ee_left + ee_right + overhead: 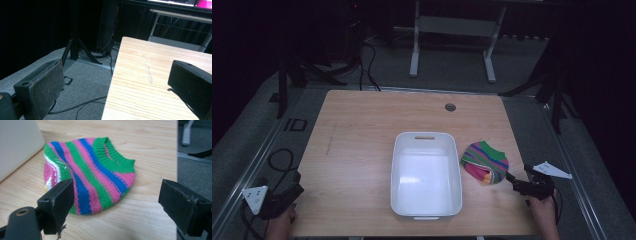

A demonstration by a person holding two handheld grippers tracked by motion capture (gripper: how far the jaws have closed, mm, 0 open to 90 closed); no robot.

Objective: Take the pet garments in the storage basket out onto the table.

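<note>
A striped knitted piece [484, 162] in green, pink and blue lies flat on the wooden table [362, 135], just right of a white rectangular bin [426, 173]. In the right gripper view the knitted piece [92, 173] has a green ribbed cuff and lies just ahead of the jaws. My right gripper [515, 184] stands open at the table's right front, close to the knit's near edge, holding nothing. My left gripper [294, 192] is at the table's left front corner, open and empty; its jaws straddle the table edge [112, 82].
The white bin is empty and sits at the middle front. A round cable hole [450, 107] is near the table's far edge. Cables [75, 106] lie on the grey floor left of the table. A tripod leg [75, 47] stands beyond.
</note>
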